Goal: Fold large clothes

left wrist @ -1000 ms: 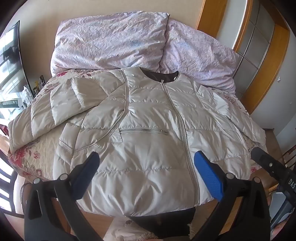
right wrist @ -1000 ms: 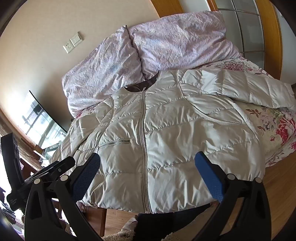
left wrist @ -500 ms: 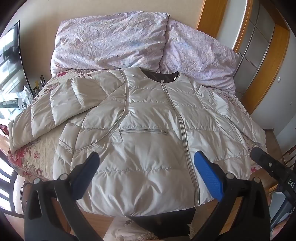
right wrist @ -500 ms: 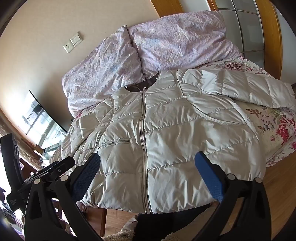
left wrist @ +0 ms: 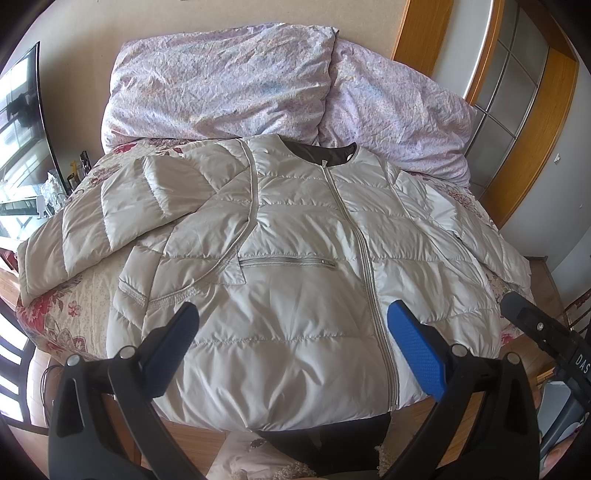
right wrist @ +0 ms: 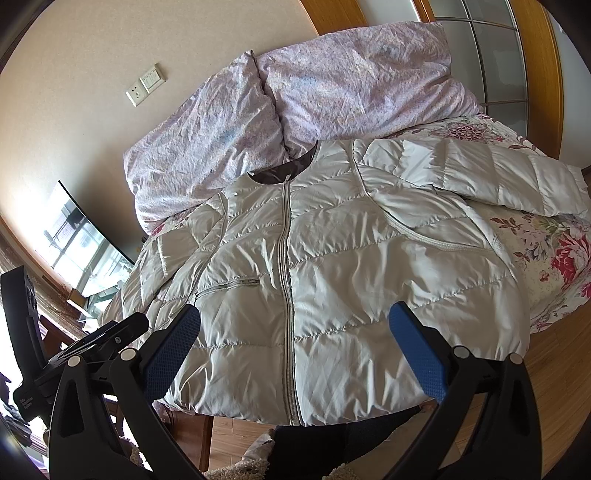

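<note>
A bed with a floral cover fills the room, and two lilac pillows lean against the beige wall at the top of both frames. A wall socket sits at upper left in the right wrist view, with a wooden door frame at upper right in the left wrist view.

We see the jacket lying flat on the bed, front up and zipped, its collar toward the pillows and its hem hanging over the bed's near edge at the bottom of the frames. One sleeve stretches to the left edge in the left wrist view; the other reaches the right edge in the right wrist view.

Our left gripper hovers over the hem, its blue fingers wide apart and holding nothing. Our right gripper hovers likewise, fingers spread and empty.
</note>
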The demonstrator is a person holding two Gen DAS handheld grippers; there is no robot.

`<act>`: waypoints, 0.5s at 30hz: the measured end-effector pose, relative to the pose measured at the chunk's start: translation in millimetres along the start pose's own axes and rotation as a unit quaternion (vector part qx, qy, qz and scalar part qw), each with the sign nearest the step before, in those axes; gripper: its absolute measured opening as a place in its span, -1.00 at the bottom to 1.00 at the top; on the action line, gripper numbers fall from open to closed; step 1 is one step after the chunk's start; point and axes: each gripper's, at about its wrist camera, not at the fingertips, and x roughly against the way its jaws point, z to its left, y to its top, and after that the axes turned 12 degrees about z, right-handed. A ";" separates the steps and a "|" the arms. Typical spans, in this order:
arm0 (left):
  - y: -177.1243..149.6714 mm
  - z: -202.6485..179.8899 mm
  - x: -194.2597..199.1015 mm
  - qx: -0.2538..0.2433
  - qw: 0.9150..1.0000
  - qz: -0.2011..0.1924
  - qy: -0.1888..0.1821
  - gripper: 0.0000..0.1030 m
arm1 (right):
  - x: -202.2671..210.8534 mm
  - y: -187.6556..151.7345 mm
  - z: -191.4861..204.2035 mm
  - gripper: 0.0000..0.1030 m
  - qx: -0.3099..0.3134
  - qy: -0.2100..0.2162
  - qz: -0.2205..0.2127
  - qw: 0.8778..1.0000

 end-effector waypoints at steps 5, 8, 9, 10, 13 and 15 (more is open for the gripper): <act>0.0 0.0 0.1 0.000 1.000 0.000 0.000 0.96 | 0.2 0.5 0.5 0.97 0.000 0.000 0.000 1.000; 0.0 0.0 0.1 0.000 1.000 -0.001 0.000 0.96 | 0.3 0.7 0.5 0.97 0.000 0.000 0.000 1.000; -0.1 0.0 0.1 0.000 1.000 -0.001 0.000 0.96 | 0.2 0.8 0.5 0.97 0.000 0.000 0.000 1.000; -0.1 0.0 0.1 0.000 1.000 -0.001 0.000 0.96 | 0.2 0.8 0.5 0.97 0.000 0.000 0.000 1.000; 0.3 0.1 -0.6 0.000 1.000 0.000 0.000 0.96 | 0.1 1.1 0.5 0.97 0.000 0.000 0.000 1.000; 0.7 0.5 -1.1 0.000 1.000 0.001 0.000 0.96 | 0.1 1.1 0.4 0.97 0.000 0.000 -0.001 1.000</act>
